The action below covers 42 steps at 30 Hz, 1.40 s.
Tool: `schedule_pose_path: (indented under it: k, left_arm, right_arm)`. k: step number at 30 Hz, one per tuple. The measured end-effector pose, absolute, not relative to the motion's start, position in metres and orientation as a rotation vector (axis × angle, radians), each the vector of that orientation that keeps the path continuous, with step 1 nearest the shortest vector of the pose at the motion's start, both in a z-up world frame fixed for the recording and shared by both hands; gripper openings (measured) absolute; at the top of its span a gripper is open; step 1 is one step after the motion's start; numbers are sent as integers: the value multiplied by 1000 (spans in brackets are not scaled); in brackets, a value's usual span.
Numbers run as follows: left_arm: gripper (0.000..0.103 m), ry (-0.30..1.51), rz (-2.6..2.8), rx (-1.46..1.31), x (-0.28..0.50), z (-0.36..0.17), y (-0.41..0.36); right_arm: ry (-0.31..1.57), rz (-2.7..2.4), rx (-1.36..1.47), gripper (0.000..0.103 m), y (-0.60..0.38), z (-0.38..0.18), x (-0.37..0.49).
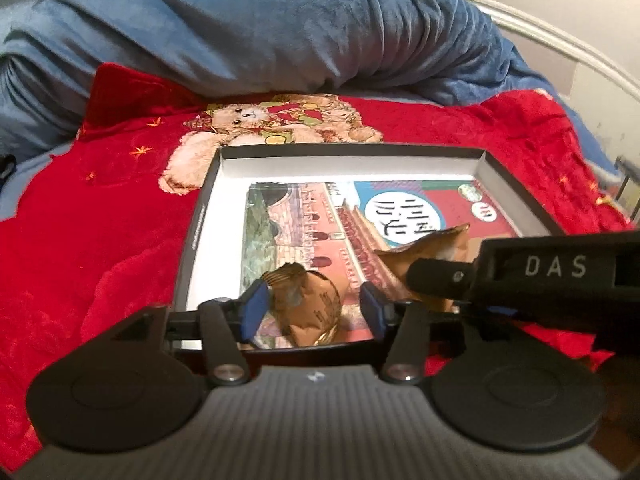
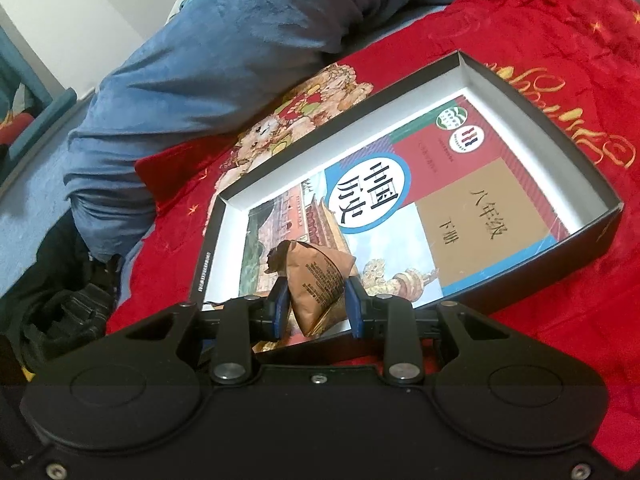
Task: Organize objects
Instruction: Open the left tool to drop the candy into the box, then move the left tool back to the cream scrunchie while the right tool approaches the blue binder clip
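A shallow black box (image 1: 352,151) with a white inside lies on a red blanket and holds a colourful textbook (image 1: 304,216). A crumpled brown packet (image 1: 316,300) rests on the book's near end. My left gripper (image 1: 314,310) is open around it, with a gap at its right pad. From the right comes my right gripper (image 1: 428,276), carrying a second brown packet (image 1: 436,246) just above the book. In the right wrist view my right gripper (image 2: 317,308) is shut on that brown packet (image 2: 316,280) over the near end of the book (image 2: 460,184) inside the box (image 2: 520,92).
The red blanket (image 1: 100,220) with a teddy bear print (image 1: 248,120) spreads under the box. A bulky blue quilt (image 1: 260,28) is heaped behind it. A dark bundle (image 2: 68,312) lies at the left edge of the right wrist view.
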<state>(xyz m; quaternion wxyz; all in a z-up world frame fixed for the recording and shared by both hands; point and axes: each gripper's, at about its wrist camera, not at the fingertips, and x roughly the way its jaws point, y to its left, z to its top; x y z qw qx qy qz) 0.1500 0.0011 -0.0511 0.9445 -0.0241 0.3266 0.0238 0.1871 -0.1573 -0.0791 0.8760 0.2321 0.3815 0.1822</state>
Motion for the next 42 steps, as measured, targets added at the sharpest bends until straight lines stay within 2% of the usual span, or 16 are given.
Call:
schedule_pose_path:
  k: [11, 17, 19, 23, 29, 32, 34, 40, 42]
  left_arm:
    - [77, 692, 60, -49, 145, -48, 5]
    - [77, 690, 72, -47, 143, -45, 7]
    - [77, 689, 67, -53, 141, -41, 8]
    - [78, 653, 62, -58, 131, -26, 11]
    - [82, 576, 66, -86, 105, 12, 28]
    - [83, 542, 57, -96, 91, 33, 35]
    - [84, 516, 51, -88, 81, 48, 37]
    - [94, 415, 21, -34, 44, 100, 42]
    - [101, 378, 26, -23, 29, 114, 45]
  right_arm:
    - [787, 371, 487, 30, -158, -74, 180]
    - [771, 362, 497, 33, -163, -72, 175]
    - [759, 362, 505, 42, -167, -68, 172]
    - [701, 373, 494, 44, -173, -49, 161]
    - [598, 382, 465, 54, -188, -9, 129]
    - [543, 370, 425, 62, -195, 13, 109]
    - [508, 367, 399, 72, -200, 27, 96]
    - [401, 354, 369, 85, -219, 68, 52]
    - [380, 349, 376, 88, -226, 78, 39]
